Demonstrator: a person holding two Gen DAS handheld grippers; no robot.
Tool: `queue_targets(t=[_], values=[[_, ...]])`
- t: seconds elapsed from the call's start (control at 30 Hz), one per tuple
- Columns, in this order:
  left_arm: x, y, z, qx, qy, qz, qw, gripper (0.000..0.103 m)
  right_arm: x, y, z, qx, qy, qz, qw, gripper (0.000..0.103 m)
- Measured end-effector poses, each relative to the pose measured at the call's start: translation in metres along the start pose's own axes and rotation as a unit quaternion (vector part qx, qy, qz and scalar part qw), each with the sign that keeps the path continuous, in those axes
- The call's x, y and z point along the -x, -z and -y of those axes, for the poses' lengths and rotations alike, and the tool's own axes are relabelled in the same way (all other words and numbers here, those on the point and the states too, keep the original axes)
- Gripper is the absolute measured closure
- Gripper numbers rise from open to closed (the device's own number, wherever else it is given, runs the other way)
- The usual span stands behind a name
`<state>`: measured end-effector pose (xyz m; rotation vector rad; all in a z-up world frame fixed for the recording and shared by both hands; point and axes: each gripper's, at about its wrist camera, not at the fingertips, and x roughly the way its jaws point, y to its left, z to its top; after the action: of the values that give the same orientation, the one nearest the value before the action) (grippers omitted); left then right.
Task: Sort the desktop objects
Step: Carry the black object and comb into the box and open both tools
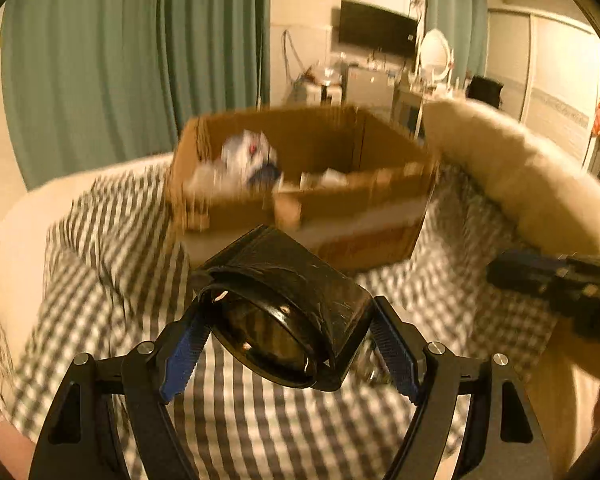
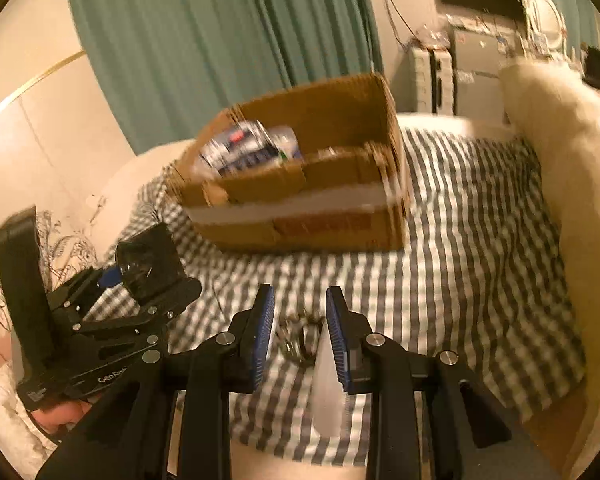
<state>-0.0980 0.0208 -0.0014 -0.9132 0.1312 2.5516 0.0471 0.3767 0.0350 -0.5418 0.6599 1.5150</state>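
In the left wrist view my left gripper (image 1: 288, 316) is shut on a black, glossy round-bodied object (image 1: 284, 304), with a blue pad pressed on each side. It hangs above the checked cloth (image 1: 120, 248), in front of an open cardboard box (image 1: 340, 236). In the right wrist view the same grip (image 2: 148, 276) and black object (image 2: 150, 260) show at the left. My right gripper (image 2: 300, 308) has its pads a narrow gap apart. A white translucent cone (image 2: 328, 396) leans on the right pad (image 2: 338, 344), clear of the left one. A small metal item (image 2: 300, 340) lies on the cloth below.
The box (image 2: 300, 224) holds blue-and-white packets (image 2: 248, 148) and some paper. A cream padded armrest (image 2: 560, 140) borders the cloth on the right. Green curtains (image 1: 140, 60) hang behind. A person's hand (image 2: 56, 416) holds the left gripper's handle.
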Motion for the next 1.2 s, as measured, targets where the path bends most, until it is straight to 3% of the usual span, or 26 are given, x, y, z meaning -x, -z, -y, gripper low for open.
queue_targets(t=[0.07, 0.2, 0.27, 0.3, 0.5, 0.57, 0.7, 0.77, 0.8, 1.0, 1.2], values=[[0.003, -0.016, -0.002, 0.000, 0.004, 0.006, 1.0000, 0.022, -0.001, -0.011, -0.006, 0.016, -0.001, 0.002, 1.000, 0.088], [-0.001, -0.039, -0.009, -0.011, 0.003, 0.019, 0.9998, 0.022, -0.010, -0.025, 0.000, 0.015, -0.007, 0.000, 1.000, 0.088], [-0.006, -0.042, -0.011, -0.015, -0.001, 0.018, 0.9997, 0.022, -0.017, -0.021, 0.015, -0.001, -0.009, -0.009, 1.000, 0.070], [-0.008, -0.042, -0.012, -0.015, -0.001, 0.018, 0.9997, 0.022, -0.021, -0.016, 0.021, -0.006, -0.001, -0.017, 1.000, 0.056], [-0.026, -0.033, -0.013, -0.003, 0.008, 0.006, 0.9999, 0.022, -0.074, 0.038, 0.053, -0.048, 0.043, -0.128, 0.990, 0.054], [-0.028, -0.030, -0.013, 0.001, 0.012, 0.004, 0.9999, 0.022, -0.090, 0.055, 0.044, -0.035, 0.038, -0.160, 0.986, 0.054], [-0.029, -0.024, -0.011, 0.004, 0.020, -0.001, 0.9998, 0.022, -0.119, 0.076, 0.023, 0.023, 0.075, -0.196, 0.978, 0.055], [-0.027, -0.022, -0.010, 0.004, 0.021, -0.001, 0.9998, 0.022, -0.120, 0.077, 0.019, 0.028, 0.078, -0.195, 0.977, 0.065], [-0.027, -0.022, -0.010, 0.005, 0.022, -0.002, 0.9998, 0.022, -0.119, 0.077, 0.019, 0.028, 0.075, -0.195, 0.978, 0.077], [-0.019, -0.024, -0.013, 0.014, 0.020, 0.005, 0.9997, 0.022, -0.109, 0.076, 0.020, 0.025, 0.074, -0.185, 0.980, 0.077], [-0.007, -0.035, -0.023, 0.024, 0.016, 0.013, 0.9995, 0.022, -0.076, 0.051, 0.019, 0.017, 0.055, -0.135, 0.989, 0.077]])
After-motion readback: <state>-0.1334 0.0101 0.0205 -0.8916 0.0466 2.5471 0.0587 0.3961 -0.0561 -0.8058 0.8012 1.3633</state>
